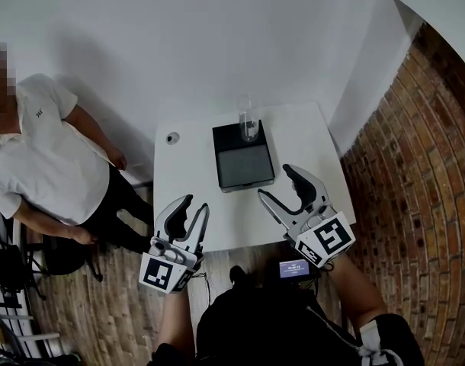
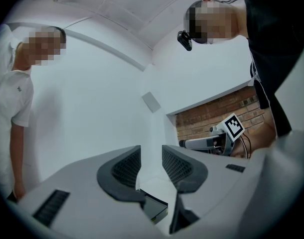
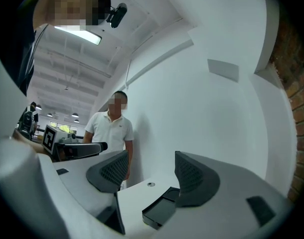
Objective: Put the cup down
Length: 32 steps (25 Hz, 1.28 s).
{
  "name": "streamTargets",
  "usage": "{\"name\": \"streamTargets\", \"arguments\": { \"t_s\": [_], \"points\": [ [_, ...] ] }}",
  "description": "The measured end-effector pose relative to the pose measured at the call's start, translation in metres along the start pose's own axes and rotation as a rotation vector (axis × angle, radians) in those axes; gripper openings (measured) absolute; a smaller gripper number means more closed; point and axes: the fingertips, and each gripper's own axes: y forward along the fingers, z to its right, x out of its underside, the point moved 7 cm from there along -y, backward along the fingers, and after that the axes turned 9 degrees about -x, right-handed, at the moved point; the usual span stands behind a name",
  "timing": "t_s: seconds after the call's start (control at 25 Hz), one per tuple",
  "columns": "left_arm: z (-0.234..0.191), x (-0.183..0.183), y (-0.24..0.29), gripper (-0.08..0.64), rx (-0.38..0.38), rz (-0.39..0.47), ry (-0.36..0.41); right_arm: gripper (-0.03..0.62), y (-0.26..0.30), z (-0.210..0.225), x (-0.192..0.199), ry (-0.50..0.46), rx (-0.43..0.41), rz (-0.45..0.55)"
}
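Showing a tall clear glass cup [image 1: 248, 119] upright on the far end of a flat black rectangular tray [image 1: 244, 170], near the middle of a white square table [image 1: 188, 175]. Gripped by neither set of tongs and well apart from both.

Holding the left gripper [image 1: 196, 206] at the near left edge of the table, jaws parted by a narrow gap, with nothing between the pads. Checked in the left gripper view: only bare table and a corner of the tray beyond.

Holding the right gripper [image 1: 274, 181] over the near right part of the table, just beside the tray's near right corner, jaws wide apart and gripping nothing.

Noting a small round fitting [image 1: 171, 137] at the far left of the table, a person in a white shirt [image 1: 42, 158] standing to the left, and a red brick wall [image 1: 423, 166] to the right.
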Motion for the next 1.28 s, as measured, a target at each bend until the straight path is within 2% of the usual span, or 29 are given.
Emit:
{"name": "streamTargets", "arguments": {
  "t_s": [0.04, 0.12, 0.2, 0.68, 1.0, 1.28],
  "points": [
    [0.001, 0.0, 0.0, 0.134, 0.0, -0.002, 0.002, 0.289, -0.001, -0.002, 0.0, -0.004, 0.002, -0.003],
    [0.002, 0.0, -0.001, 0.133, -0.004, -0.011, 0.001, 0.183, -0.004, -0.005, -0.001, 0.007, 0.013, -0.003],
    [0.002, 0.001, -0.002, 0.126, -0.011, -0.014, 0.001, 0.043, -0.006, -0.006, -0.001, 0.028, 0.024, 0.004],
    [0.011, -0.001, 0.009, 0.126, 0.031, -0.004, -0.003, 0.012, -0.006, -0.004, -0.005, 0.033, 0.004, 0.018],
    [0.01, -0.002, 0.011, 0.126, 0.021, -0.006, -0.002, 0.011, -0.005, -0.002, -0.005, 0.028, -0.009, 0.009],
    [0.012, -0.003, 0.012, 0.126, 0.053, 0.008, -0.004, 0.011, -0.005, 0.0, -0.004, 0.029, -0.012, 0.008]
  ]
}}
